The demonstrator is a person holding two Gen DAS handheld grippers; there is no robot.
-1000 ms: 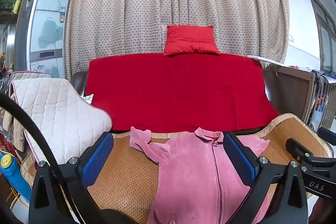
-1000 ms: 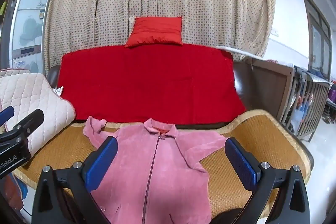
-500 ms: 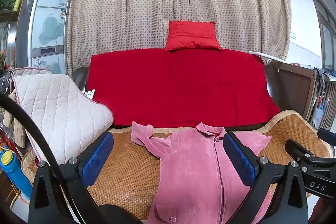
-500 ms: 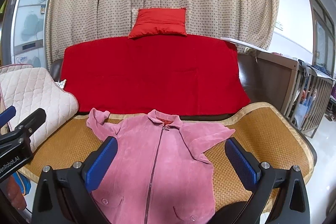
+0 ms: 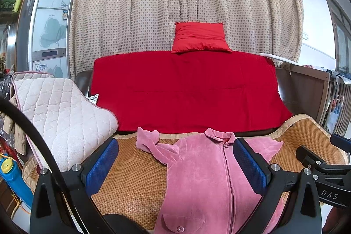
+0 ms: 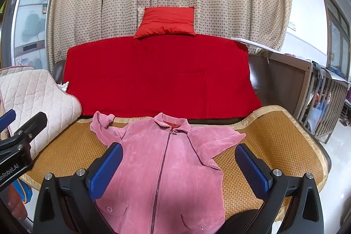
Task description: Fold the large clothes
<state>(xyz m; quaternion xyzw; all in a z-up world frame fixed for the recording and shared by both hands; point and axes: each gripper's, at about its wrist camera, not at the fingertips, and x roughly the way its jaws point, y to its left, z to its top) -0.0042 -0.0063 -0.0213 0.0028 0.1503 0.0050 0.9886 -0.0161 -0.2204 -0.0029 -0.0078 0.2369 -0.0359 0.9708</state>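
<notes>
1. While laid front-up and zipped on the woven mat (image 6: 274, 146) in front of the sofa (image 6: 160, 78), collar toward the sofa back and hem toward the cameras, not yet folded at all. Risk for the pink jacket (image 6: 166, 159): sliding across the smooth-looking mat when one side gets pulled, leaving a crooked fold.

2. Spread over the seat, but ending just past the left sleeve; near the padded quilt (image 5: 59, 115) draped beside it. Danger of the mat shifting or buckling under a hard tug.

3. Bunched and twisted at the far left, cuff curled up against the mat's edge. Likely to stay crumpled if the left sleeve (image 5: 151, 144) is folded in without being straightened first, trapping a lump inside the fold.

4. Already bent inward with a pointed corner sticking out. Could double over unevenly and leave the right sleeve (image 6: 217, 142) thicker than the other side.

5. Held above the left half of the jacket, blue pads wide apart, gripping nothing. From the left gripper (image 5: 175, 166), risk of pinching only the top layer of thick pile cloth, so the back panel lags behind.

6. Poised over the jacket's lower middle, pads likewise spread wide and empty. From the right gripper (image 6: 179, 168), risk of snagging the zipper (image 6: 162, 163) or a pocket button (image 6: 108, 209) rather than a clean edge.
</notes>
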